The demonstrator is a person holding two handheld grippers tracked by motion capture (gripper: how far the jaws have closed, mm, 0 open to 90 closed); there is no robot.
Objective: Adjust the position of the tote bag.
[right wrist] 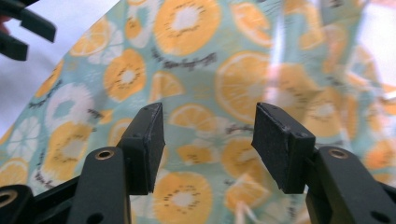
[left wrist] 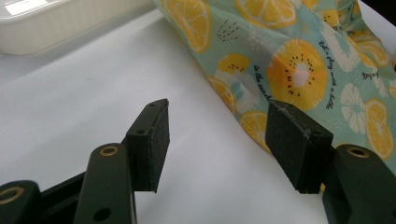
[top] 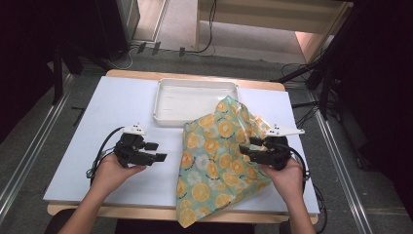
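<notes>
A pale green cloth [top: 219, 156] printed with orange and lemon slices lies rumpled on the white table [top: 97, 141], its far corner resting against a white tray [top: 195, 100] and its near corner hanging over the front edge. My left gripper [top: 157, 152] stands open over bare table just left of the cloth [left wrist: 299, 70], nothing between its pads [left wrist: 156, 144]. My right gripper [top: 246, 148] hovers open above the cloth's right part [right wrist: 210, 93], its pads [right wrist: 280, 144] apart with only cloth behind them.
The shallow white tray sits at the table's far middle and holds nothing. Dark stands and cables flank the table on the floor at both sides. The left half of the table top is bare white surface.
</notes>
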